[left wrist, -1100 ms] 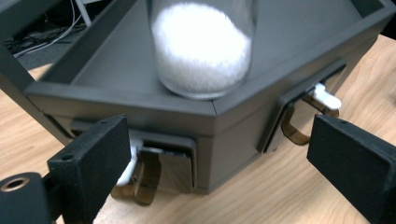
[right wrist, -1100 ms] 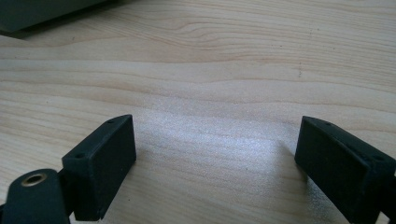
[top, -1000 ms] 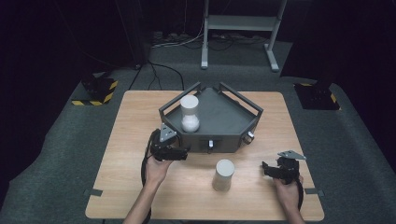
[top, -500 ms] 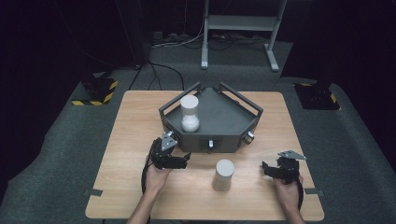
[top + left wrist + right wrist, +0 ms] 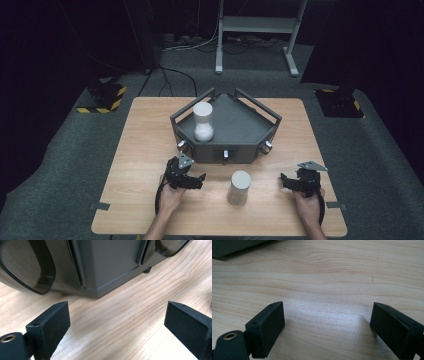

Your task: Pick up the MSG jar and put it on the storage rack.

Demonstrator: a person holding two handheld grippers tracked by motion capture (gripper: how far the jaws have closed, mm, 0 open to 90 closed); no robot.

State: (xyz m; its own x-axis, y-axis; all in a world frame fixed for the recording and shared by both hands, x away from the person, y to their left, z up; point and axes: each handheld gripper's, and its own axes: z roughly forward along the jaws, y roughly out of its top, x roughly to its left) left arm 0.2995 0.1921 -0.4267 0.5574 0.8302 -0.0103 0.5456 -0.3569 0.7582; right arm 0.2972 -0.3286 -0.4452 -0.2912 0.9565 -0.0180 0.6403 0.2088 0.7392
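A dark grey five-sided frame sits at the middle of the wooden table. A white cylinder stands upright in its left part. A second pale cylinder stands on the table in front of the frame, between my two grippers. My left gripper rests left of that cylinder, open and empty; its own view shows wide-apart jaws over bare wood, with the frame's wall close ahead. My right gripper lies right of the cylinder, open and empty, jaws pointing left.
Small knobs stick out of the frame's front wall. A corner of the frame shows at the top left of the right gripper view. Dark carpet surrounds the table, with a metal stand and cables behind.
My left gripper has drawn back from the frame's front left corner toward the table's front and turned to the right. The right gripper and both cylinders have stayed put.
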